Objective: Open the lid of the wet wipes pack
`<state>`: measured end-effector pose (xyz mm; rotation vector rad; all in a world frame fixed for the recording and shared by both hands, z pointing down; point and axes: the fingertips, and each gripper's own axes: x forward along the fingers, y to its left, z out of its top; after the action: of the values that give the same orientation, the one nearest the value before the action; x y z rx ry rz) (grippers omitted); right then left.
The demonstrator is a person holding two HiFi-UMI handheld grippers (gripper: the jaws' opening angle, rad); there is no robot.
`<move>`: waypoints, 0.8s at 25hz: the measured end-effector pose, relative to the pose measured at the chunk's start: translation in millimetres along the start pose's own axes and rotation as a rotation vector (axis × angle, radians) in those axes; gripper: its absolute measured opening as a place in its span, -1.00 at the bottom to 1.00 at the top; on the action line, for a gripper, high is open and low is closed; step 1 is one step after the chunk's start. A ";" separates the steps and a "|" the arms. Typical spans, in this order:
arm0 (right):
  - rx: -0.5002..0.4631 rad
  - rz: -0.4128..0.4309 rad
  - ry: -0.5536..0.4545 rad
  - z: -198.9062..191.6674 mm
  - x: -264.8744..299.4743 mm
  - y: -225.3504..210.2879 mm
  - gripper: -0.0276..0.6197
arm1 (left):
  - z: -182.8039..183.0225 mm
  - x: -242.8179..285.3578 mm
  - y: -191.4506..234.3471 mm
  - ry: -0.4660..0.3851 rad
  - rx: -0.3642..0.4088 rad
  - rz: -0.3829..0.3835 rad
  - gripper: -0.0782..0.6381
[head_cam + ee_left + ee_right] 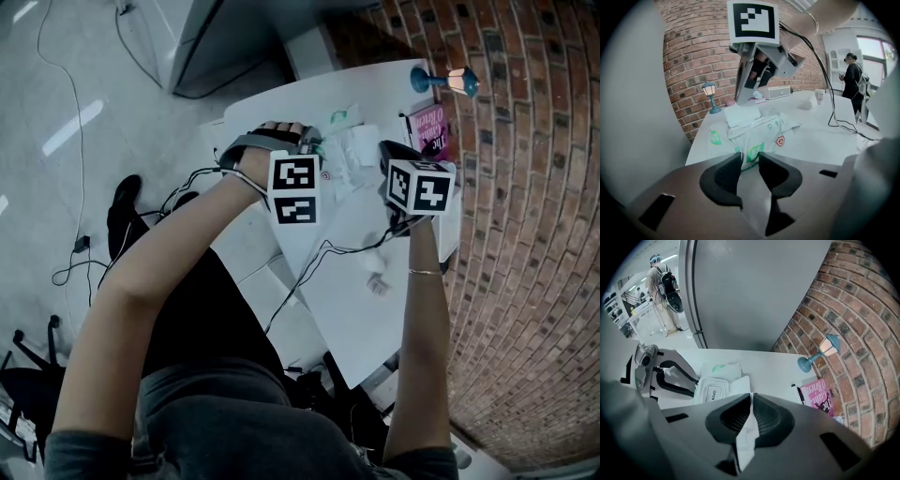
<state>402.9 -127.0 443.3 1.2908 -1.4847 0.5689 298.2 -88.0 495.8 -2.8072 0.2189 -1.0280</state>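
The wet wipes pack lies crumpled on the white table, white with green print. My left gripper is shut on the pack's near end. The pack's white lid, printed OPEN, lies flat beside the left gripper's fingers. My right gripper points steeply down, its jaws nearly together with a thin white sheet pinched between the pads; I cannot tell whether this is a wipe or a flap. In the left gripper view the right gripper hangs just over the lid. In the head view the left gripper and the right gripper flank the pack.
A blue lamp figurine and a pink book with a pen stand by the brick wall. A cable and a small white bottle lie on the table. A grey cabinet stands behind. A person stands far off.
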 end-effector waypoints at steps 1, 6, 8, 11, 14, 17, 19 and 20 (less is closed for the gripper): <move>0.005 -0.005 0.002 0.1 1.3 -2.1 -0.83 | 0.3 0.2 0.0 0.000 -0.001 -0.001 -0.42; 0.012 -0.037 0.005 0.7 6.5 -9.3 -0.82 | 1.1 0.2 0.5 -0.004 -0.001 -0.002 -0.42; 0.008 -0.055 0.005 -0.5 9.7 -11.6 -0.81 | 0.9 0.3 0.6 -0.004 -0.001 -0.001 -0.42; -0.009 -0.097 0.017 -4.0 15.4 -15.5 -0.81 | 1.0 0.4 -0.1 -0.004 -0.001 0.000 -0.42; -0.032 -0.135 0.037 -6.9 21.6 -17.9 -0.86 | 1.5 0.4 -0.5 -0.003 -0.001 0.001 -0.42; -0.043 -0.154 0.048 -8.4 28.4 -17.8 -0.86 | 1.4 0.3 0.1 -0.002 -0.001 0.003 -0.42; -0.056 -0.164 0.055 -10.4 32.1 -16.8 -0.87 | 0.8 0.1 0.4 0.000 0.000 0.005 -0.42; -0.066 -0.169 0.060 -11.8 33.4 -16.3 -0.87 | 0.7 -0.1 0.4 0.000 0.000 0.005 -0.42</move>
<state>426.4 -136.0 473.1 1.3211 -1.3198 0.4414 298.5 -88.3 495.1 -2.8048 0.2256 -1.0270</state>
